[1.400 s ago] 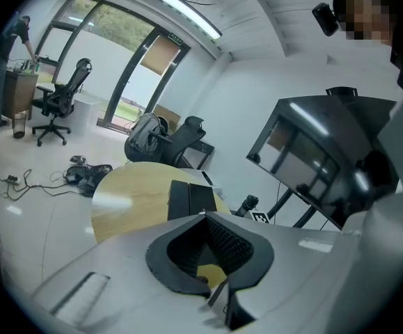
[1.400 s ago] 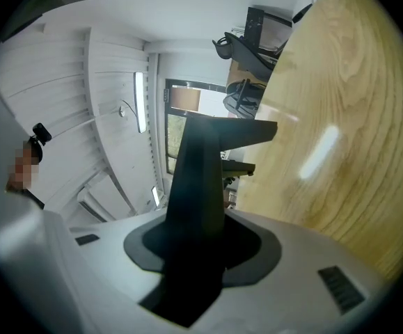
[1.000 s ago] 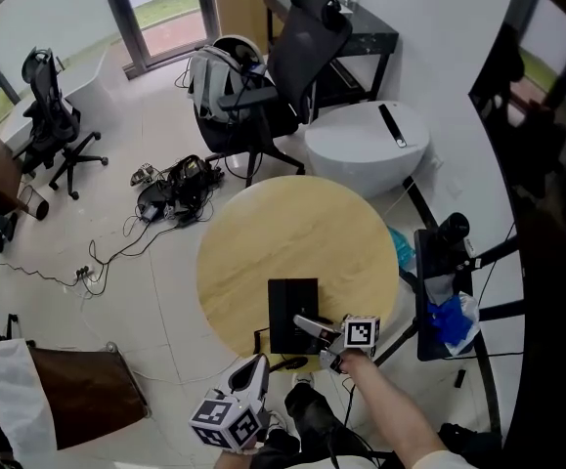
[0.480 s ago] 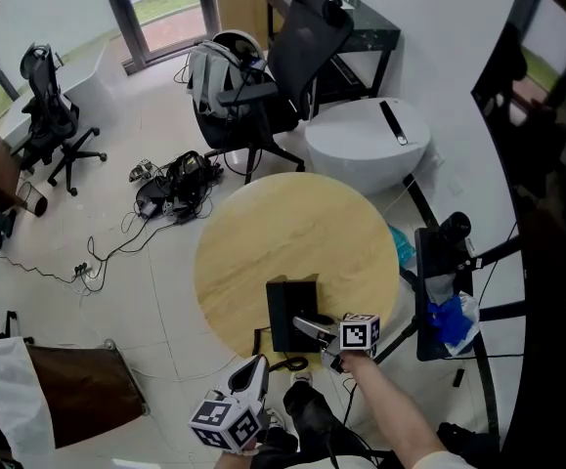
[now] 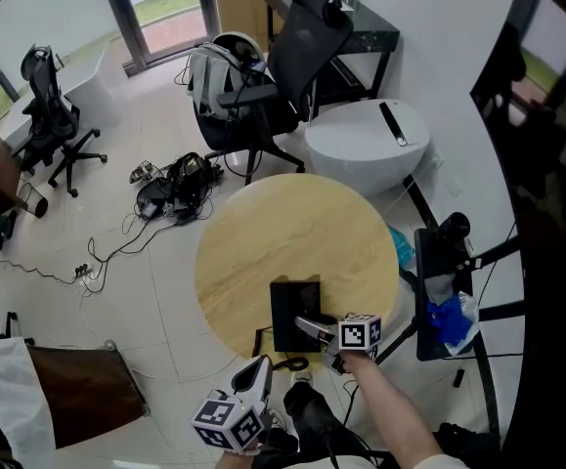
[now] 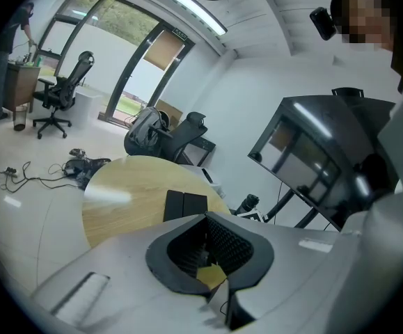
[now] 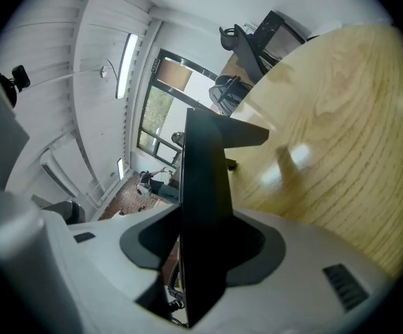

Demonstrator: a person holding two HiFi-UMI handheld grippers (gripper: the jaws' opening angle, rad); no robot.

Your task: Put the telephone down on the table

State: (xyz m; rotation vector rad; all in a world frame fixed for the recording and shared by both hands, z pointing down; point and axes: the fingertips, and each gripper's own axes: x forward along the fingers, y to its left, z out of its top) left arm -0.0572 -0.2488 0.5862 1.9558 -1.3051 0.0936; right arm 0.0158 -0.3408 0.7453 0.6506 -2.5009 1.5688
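The telephone (image 5: 292, 313) is a flat black slab lying on the round wooden table (image 5: 292, 233) near its front edge. My right gripper (image 5: 310, 325) reaches over that edge onto the slab's near end. In the right gripper view the telephone (image 7: 204, 186) stands edge-on between the jaws of the right gripper (image 7: 204, 256). These jaws have just been opening, and floor shows between the left pad and the slab. My left gripper (image 5: 256, 369) hangs below the table edge, shut and empty. From the left gripper (image 6: 215, 277) the telephone (image 6: 185, 205) shows ahead on the tabletop.
A white round stool (image 5: 369, 145) with a black bar on it stands behind the table, beside a black office chair (image 5: 297, 47). A dark stand (image 5: 439, 262) with blue cloth is at the right. Cables (image 5: 170, 189) lie on the floor to the left.
The right gripper has sunk a little and rolled, with the telephone's outline shifting slightly on the table. The left gripper has stayed where it was.
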